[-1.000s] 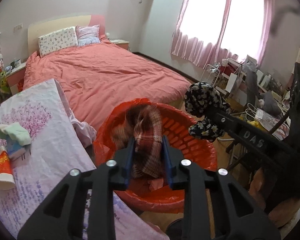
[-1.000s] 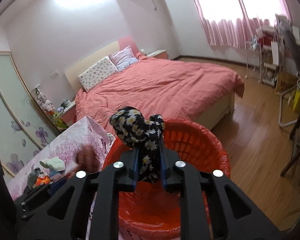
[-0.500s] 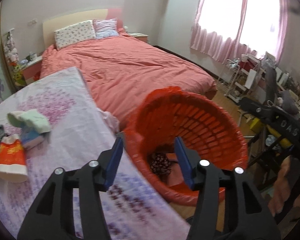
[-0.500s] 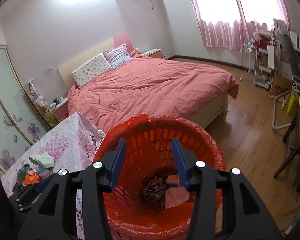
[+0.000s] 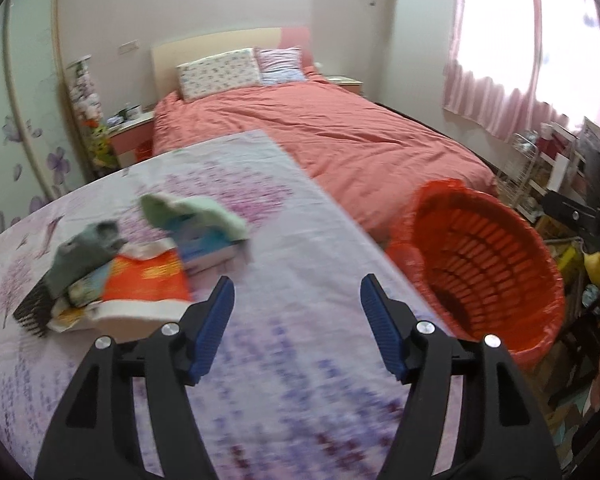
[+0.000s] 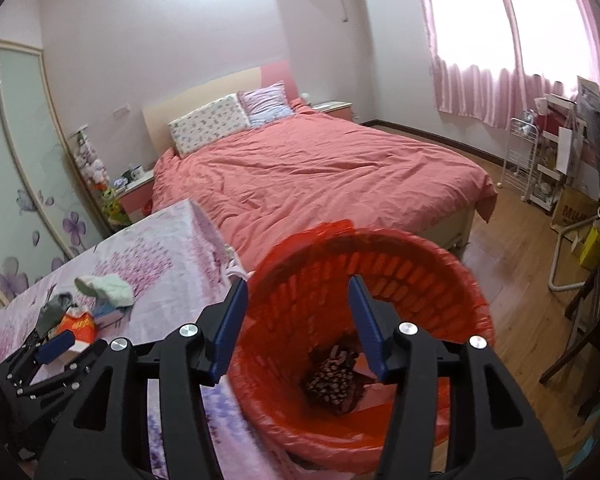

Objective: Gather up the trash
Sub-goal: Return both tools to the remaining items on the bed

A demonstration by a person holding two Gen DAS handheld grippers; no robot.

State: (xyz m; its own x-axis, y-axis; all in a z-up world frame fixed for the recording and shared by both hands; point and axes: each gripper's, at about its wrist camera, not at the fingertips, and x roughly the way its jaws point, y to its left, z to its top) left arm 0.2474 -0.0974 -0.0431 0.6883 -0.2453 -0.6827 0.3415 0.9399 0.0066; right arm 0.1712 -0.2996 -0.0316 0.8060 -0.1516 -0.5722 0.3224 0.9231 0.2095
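Room: a bedroom, pale walls, pink curtains (image 6: 480, 76) glowing at the window, wooden floor (image 6: 512, 280) on the right.
Bed: a big bed (image 6: 320, 176) under a rumpled coral cover, two flowered pillows (image 6: 228, 120) against a cream headboard.
Table: in front of the bed, a table (image 5: 284, 240) draped in soft white cloth printed with purple blossoms.
Trash pile: there on the table's left part, a loose heap: a pale green cloth (image 5: 192, 210), a grey cloth (image 5: 84, 256), a red-and-gold packet (image 5: 146, 280), a blue-and-white box (image 5: 204, 246) under the green cloth, and a black comb-like piece (image 5: 34, 312) at the edge. The picture is blurred here, so finer detail is lost.
Basket: a round red plastic basket (image 6: 412, 276) with slotted walls, lined with a thin red bag, standing on the floor just beside the table's right edge.
In the basket: down at the bottom lies a dark patterned bundle of cloth (image 6: 332, 376), with something pinkish next to it.
Left tool: the left tool (image 5: 296, 300) hangs over the table, its blue ribbed pads spread wide with nothing between them; the jaws have just been opening.
Right tool: the right tool (image 6: 298, 304) sits above the basket's mouth, pads apart and gripping nothing; its jaws have just been opening too.
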